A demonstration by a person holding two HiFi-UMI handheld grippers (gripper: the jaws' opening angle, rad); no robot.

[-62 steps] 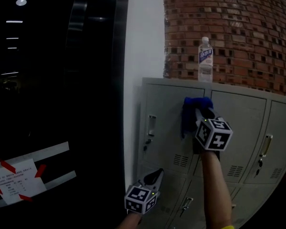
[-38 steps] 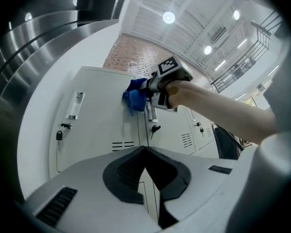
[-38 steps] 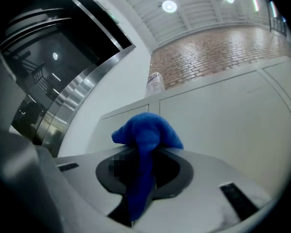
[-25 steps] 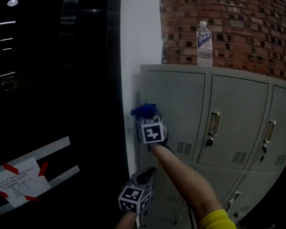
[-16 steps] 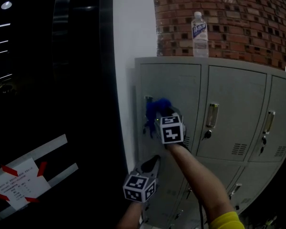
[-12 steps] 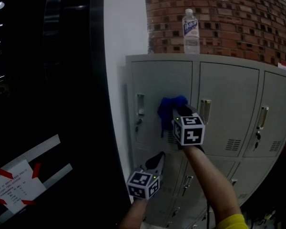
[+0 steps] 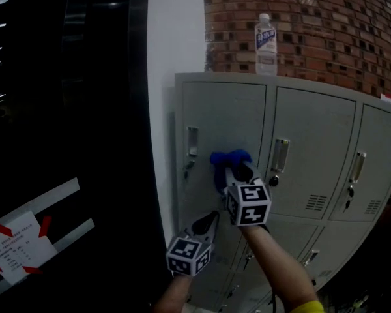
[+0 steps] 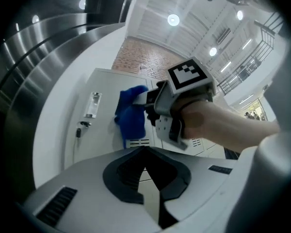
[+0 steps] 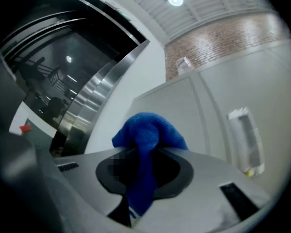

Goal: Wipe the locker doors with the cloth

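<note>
A blue cloth (image 7: 225,164) is pressed against the lower middle of the top-left grey locker door (image 7: 212,116), right of its handle (image 7: 191,142). My right gripper (image 7: 233,173) is shut on the cloth, which bunches over the jaws and hangs between them in the right gripper view (image 9: 146,144). Lower down, my left gripper (image 7: 210,218) is shut on nothing and points up at the lockers. The left gripper view looks up at the blue cloth (image 8: 131,115) and the right gripper (image 8: 150,103) above the left gripper's own shut jaws.
A clear water bottle (image 7: 265,35) stands on top of the lockers before a brick wall (image 7: 326,25). More locker doors (image 7: 313,155) run to the right and below. A white pillar (image 7: 176,38) and dark glass with a taped paper (image 7: 13,250) lie left.
The right gripper carried the cloth from the door's left edge rightward across it, then slightly down and back left. The left gripper stayed low and shut.
</note>
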